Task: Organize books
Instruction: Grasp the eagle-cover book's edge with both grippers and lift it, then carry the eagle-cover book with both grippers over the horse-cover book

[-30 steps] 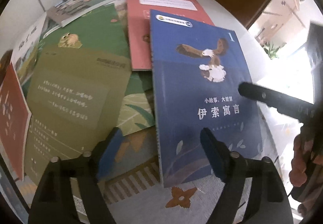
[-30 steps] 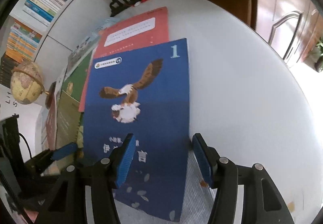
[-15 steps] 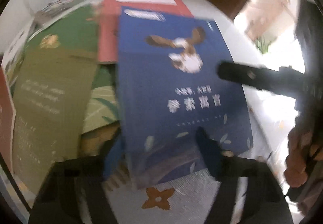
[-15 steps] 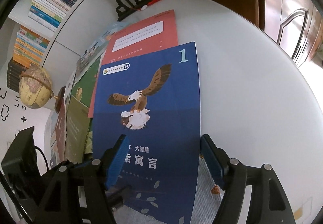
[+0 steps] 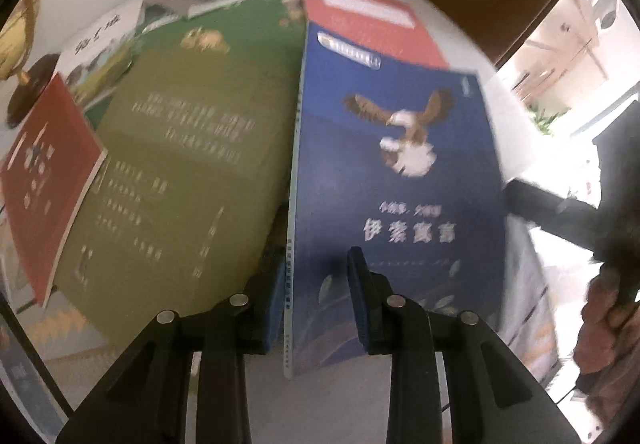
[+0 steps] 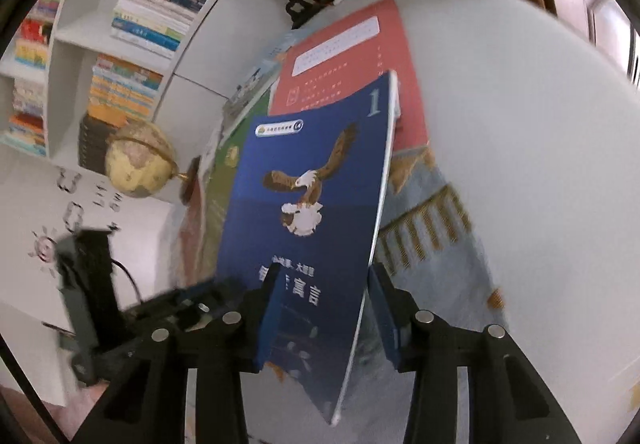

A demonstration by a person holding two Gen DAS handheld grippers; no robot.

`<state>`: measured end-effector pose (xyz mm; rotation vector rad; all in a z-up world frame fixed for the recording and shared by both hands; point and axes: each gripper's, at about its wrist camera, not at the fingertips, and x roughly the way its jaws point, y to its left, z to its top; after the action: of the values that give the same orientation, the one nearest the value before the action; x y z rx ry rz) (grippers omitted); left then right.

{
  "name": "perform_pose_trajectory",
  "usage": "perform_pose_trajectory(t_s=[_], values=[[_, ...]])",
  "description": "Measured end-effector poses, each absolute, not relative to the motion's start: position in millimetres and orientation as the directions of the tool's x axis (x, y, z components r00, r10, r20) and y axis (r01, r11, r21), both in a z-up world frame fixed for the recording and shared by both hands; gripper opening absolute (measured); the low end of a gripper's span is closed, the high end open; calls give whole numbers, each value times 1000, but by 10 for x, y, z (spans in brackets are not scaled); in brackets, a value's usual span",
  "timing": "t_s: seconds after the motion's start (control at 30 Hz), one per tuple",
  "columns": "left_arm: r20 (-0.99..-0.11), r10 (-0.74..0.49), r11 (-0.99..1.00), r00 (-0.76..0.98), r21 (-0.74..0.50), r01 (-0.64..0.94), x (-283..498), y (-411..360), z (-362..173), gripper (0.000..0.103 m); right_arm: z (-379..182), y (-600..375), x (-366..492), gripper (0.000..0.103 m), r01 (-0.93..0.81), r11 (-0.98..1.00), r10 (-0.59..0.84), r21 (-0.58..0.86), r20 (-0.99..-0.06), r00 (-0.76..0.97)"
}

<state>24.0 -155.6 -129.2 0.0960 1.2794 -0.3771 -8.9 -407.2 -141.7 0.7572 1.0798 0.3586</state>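
Blue eagle book (image 5: 400,180) lifted and tilted, spine edge between closing left gripper (image 5: 316,300) jaws, outer edge between closing right gripper (image 6: 324,308) jaws, olive book (image 5: 180,172) left of the left jaws on the table (image 6: 520,148)

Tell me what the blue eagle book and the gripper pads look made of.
Blue eagle book: thin paperback, printed paper or card cover with a smooth, slightly glossy finish; it bows as it tilts up, and its page edges show white. Left gripper pads: blue, matte, probably rubber or soft plastic on black hard plastic fingers.
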Motion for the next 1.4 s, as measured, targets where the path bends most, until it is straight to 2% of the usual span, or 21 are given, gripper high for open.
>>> perform_pose_trajectory(t_s=[0.13, 0.27, 0.37, 0.5, 0.57, 0.67, 0.73, 0.8, 0.87, 0.9, 1.0, 1.07, 1.2, 1.4], values=[[-951, -212, 947, 227, -142, 288, 175, -1419, -1332, 27, -1471, -4036, -99, 43, 86, 642, 666, 762, -609, 430], [-953, -207, 951, 221, -143, 274, 165, -1369, -1337, 27, -1521, -3922, -15, 45, 86, 665, 660, 742, -637, 399], [-954, -208, 954, 214, -150, 262, 131, -1333, -1341, 27, -1618, -3819, 96, 45, 98, 713, 625, 695, -692, 361], [-954, -219, 955, 204, -167, 245, 135, -1309, -1375, 29, -1568, -3764, 128, 47, 58, 749, 595, 660, -708, 380], [-955, -221, 956, 198, -171, 239, 134, -1292, -1404, 29, -1589, -3764, 146, 57, 54, 727, 614, 685, -683, 395], [-953, -236, 958, 192, -194, 212, 136, -1257, -1422, 30, -1602, -3820, 180, 60, 74, 663, 671, 745, -635, 383], [-951, -244, 957, 188, -205, 203, 141, -1245, -1426, 31, -1466, -3904, 133, 59, 3, 558, 758, 830, -511, 404], [-952, -239, 958, 191, -200, 203, 143, -1260, -1425, 31, -1362, -3889, 125, 57, -47, 525, 795, 850, -470, 383], [-953, -232, 959, 195, -190, 210, 141, -1250, -1424, 31, -1350, -3748, 137, 54, -84, 620, 758, 780, -568, 320], [-953, -231, 959, 196, -189, 211, 145, -1262, -1426, 31, -1419, -3695, 140, 52, -80, 616, 768, 783, -576, 281], [-953, -228, 959, 198, -186, 212, 156, -1265, -1422, 31, -1609, -3483, 115, 36, -78, 658, 746, 749, -633, 205], [-953, -220, 959, 207, -172, 226, 144, -1290, -1393, 31, -1655, -3450, 92, 14, -69, 685, 720, 725, -660, 216], [-954, -180, 958, 240, -116, 261, 123, -1393, -1336, 29, -1571, -3413, 50, 11, -84, 749, 655, 658, -714, 250], [-930, -253, 954, 267, -194, 227, 203, -1228, -1166, 29, -1266, -3283, -19, 10, -148, 790, 610, 594, -739, 288]])
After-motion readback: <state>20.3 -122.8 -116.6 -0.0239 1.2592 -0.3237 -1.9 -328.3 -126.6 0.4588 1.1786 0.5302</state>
